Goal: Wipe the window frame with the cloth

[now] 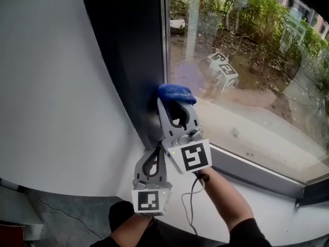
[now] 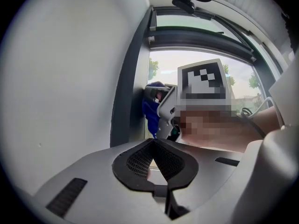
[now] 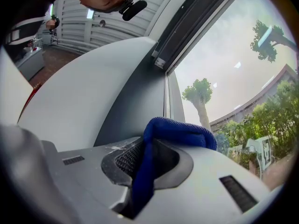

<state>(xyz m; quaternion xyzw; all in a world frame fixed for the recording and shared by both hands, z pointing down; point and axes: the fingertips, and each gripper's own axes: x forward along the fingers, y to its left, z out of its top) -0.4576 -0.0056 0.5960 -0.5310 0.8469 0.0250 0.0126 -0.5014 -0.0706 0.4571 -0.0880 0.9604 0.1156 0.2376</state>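
window frame touches blue cloth hiding tips of right tongs.

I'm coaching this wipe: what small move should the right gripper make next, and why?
Probably slide the right gripper up the window frame: its jaws clamp the blue cloth, which sits at the frame's edge by the glass, with long frame above.

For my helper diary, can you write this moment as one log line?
Right tongs: shut on soft blue cloth | cloth: against dark vertical window frame, beside glass | left tongs: shut, empty
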